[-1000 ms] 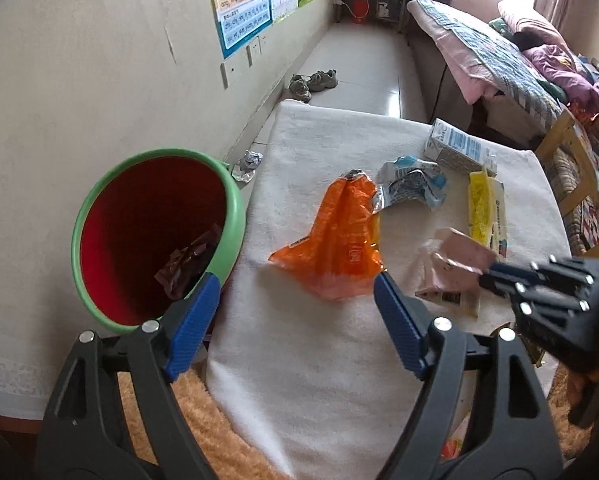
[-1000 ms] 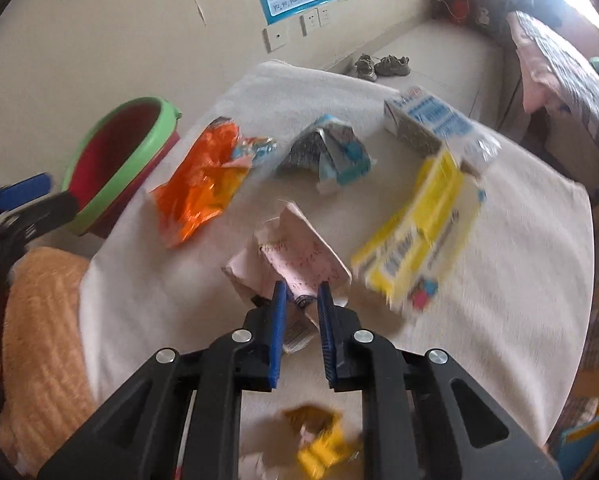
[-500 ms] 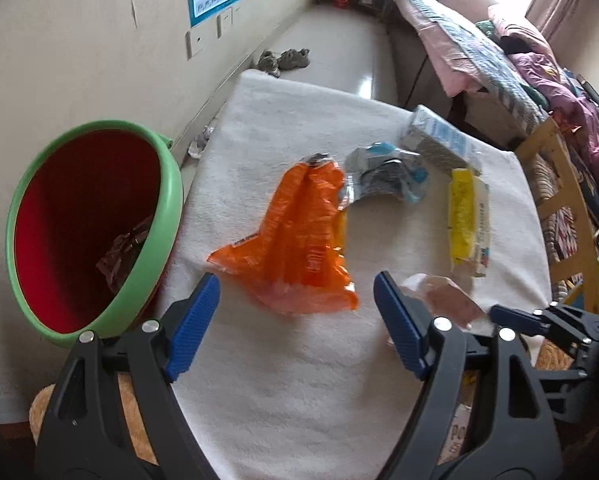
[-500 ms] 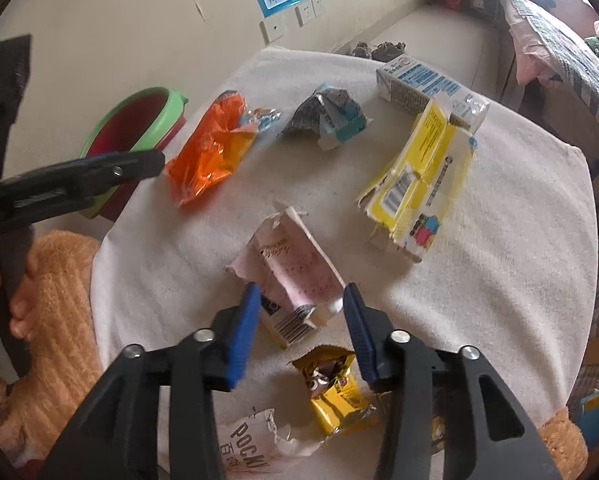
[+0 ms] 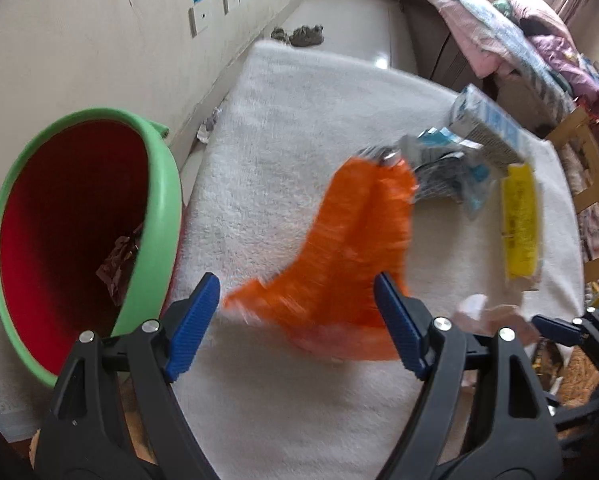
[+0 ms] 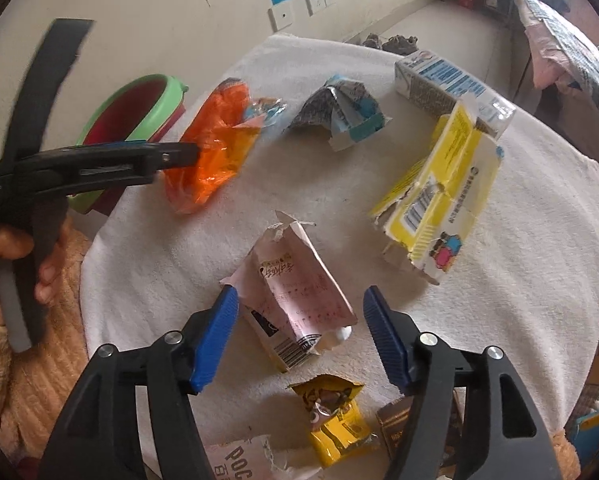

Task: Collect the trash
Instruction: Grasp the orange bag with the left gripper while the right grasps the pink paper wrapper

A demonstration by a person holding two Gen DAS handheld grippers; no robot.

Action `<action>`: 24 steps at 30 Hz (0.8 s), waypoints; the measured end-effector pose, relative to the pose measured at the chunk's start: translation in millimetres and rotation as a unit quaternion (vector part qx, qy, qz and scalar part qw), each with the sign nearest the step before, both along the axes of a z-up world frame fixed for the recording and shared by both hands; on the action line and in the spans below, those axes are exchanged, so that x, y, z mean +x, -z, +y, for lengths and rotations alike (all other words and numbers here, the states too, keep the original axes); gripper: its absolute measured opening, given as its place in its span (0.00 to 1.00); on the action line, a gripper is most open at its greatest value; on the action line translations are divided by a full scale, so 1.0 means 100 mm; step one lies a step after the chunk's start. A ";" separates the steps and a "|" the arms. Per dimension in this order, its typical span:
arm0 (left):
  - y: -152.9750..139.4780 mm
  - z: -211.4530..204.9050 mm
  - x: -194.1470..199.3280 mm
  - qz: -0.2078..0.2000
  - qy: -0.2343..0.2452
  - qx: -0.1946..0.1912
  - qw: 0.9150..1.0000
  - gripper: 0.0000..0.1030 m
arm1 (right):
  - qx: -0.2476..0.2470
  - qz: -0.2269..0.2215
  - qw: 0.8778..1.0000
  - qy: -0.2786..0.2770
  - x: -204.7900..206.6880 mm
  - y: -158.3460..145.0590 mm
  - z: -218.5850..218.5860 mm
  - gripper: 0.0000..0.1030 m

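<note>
Trash lies on a round table under a white cloth (image 6: 479,264). My left gripper (image 5: 297,324) is open, its blue pads on either side of the near end of an orange plastic wrapper (image 5: 347,248), also in the right wrist view (image 6: 215,144). My right gripper (image 6: 301,332) is open around a pink torn carton (image 6: 295,296) lying on the cloth. A green-rimmed red bin (image 5: 79,232) stands left of the table with a dark wrapper inside.
Also on the cloth are a yellow torn carton (image 6: 439,200), a blue-and-white milk box (image 6: 447,84), a grey-and-blue crumpled pack (image 6: 343,112), a small yellow wrapper (image 6: 335,420) and a pink Pocky box (image 6: 239,460). The wall runs along the left. A bed stands beyond the table.
My right gripper opened from shut and now brackets the pink carton. My left gripper moved forward to the orange wrapper, staying open.
</note>
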State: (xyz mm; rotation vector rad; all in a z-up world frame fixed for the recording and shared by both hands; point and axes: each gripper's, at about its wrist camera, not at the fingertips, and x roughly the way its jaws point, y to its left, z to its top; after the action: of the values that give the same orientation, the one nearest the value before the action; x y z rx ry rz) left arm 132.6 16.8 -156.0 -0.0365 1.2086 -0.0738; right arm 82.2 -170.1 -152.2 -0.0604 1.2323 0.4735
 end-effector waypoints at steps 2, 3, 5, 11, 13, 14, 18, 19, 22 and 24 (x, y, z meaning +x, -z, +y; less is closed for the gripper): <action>0.09 -0.01 0.05 0.009 0.005 0.000 1.000 0.74 | -0.001 0.001 1.000 0.000 0.02 0.02 0.00 0.61; 0.10 -0.02 0.06 0.011 0.008 -0.004 1.000 0.74 | -0.001 0.002 1.000 0.001 0.02 0.02 -0.01 0.61; 0.08 -0.07 0.07 0.006 0.016 -0.008 1.000 0.74 | 0.001 0.003 1.000 0.004 0.04 0.02 -0.03 0.61; 0.02 -0.16 0.12 0.010 0.021 -0.053 0.998 0.74 | 0.014 0.000 1.000 0.007 0.05 -0.01 -0.05 0.61; 0.07 -0.21 0.17 0.022 0.023 -0.063 0.997 0.71 | 0.019 0.001 1.000 0.008 0.05 -0.02 -0.08 0.61; 0.10 -0.23 0.19 0.027 0.025 -0.063 0.997 0.62 | 0.021 0.002 1.000 0.010 0.06 -0.02 -0.09 0.61; 0.11 -0.31 0.19 0.024 0.039 -0.049 0.998 0.36 | 0.023 -0.006 1.000 0.014 0.03 -0.08 -0.14 0.61; 0.10 -0.30 0.17 0.022 0.037 -0.046 0.998 0.35 | 0.022 -0.008 1.000 0.015 0.04 -0.09 -0.15 0.61; -0.08 -0.27 0.06 -0.011 0.030 -0.031 0.999 0.33 | 0.010 -0.013 1.000 0.015 0.09 -0.07 -0.18 0.62; -0.26 -0.26 -0.04 -0.040 0.028 -0.016 0.999 0.33 | 0.004 -0.007 1.000 0.015 0.12 0.00 -0.17 0.61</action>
State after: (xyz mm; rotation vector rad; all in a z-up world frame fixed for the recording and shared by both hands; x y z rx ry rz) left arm 128.2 -8.9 -129.7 -0.0268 1.1276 -0.1425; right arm 94.0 -187.2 -151.9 -0.0386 1.2159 0.4521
